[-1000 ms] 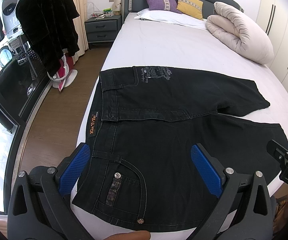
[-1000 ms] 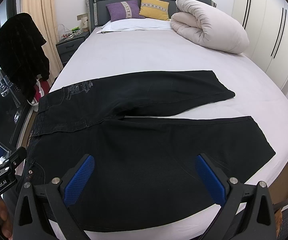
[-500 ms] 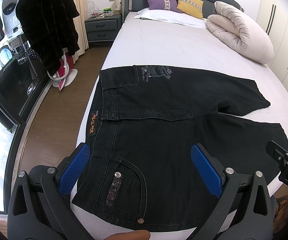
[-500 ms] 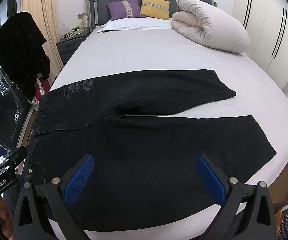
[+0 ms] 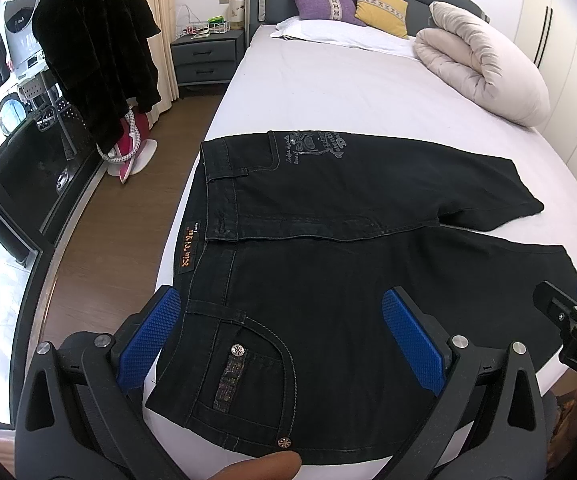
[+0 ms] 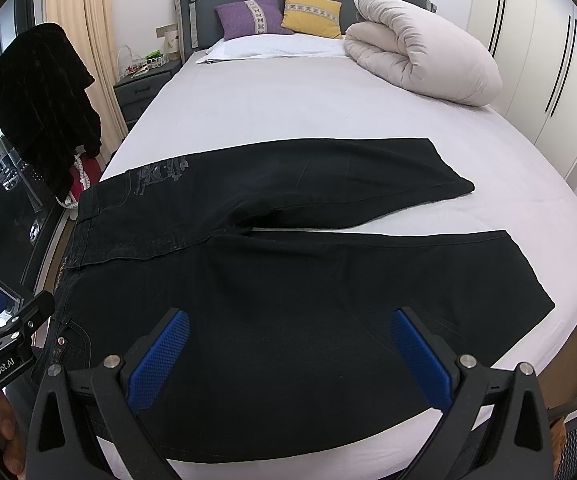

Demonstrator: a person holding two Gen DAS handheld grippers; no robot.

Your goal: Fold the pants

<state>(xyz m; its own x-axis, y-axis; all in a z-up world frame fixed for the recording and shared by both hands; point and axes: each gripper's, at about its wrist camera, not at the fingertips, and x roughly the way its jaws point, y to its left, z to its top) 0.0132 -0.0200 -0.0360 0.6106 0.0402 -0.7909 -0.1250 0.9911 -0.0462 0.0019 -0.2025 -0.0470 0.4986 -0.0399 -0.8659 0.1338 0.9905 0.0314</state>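
Note:
Black pants (image 5: 328, 248) lie flat across the near end of the bed, waistband to the left, both legs spread to the right; they also show in the right wrist view (image 6: 288, 280). My left gripper (image 5: 284, 336) is open and empty, hovering above the near pocket and waist area. My right gripper (image 6: 288, 352) is open and empty above the near leg. Each gripper shows at the edge of the other's view: the right one (image 5: 576, 328) and the left one (image 6: 4, 348).
The white bed (image 5: 348, 92) has a rolled beige duvet (image 5: 484, 60) and pillows (image 5: 328, 4) at the far end. A black coat (image 5: 96, 48) hangs at the left over wood floor (image 5: 100, 224). A nightstand (image 5: 204, 56) stands beside the headboard. Wardrobes (image 6: 548, 60) line the right.

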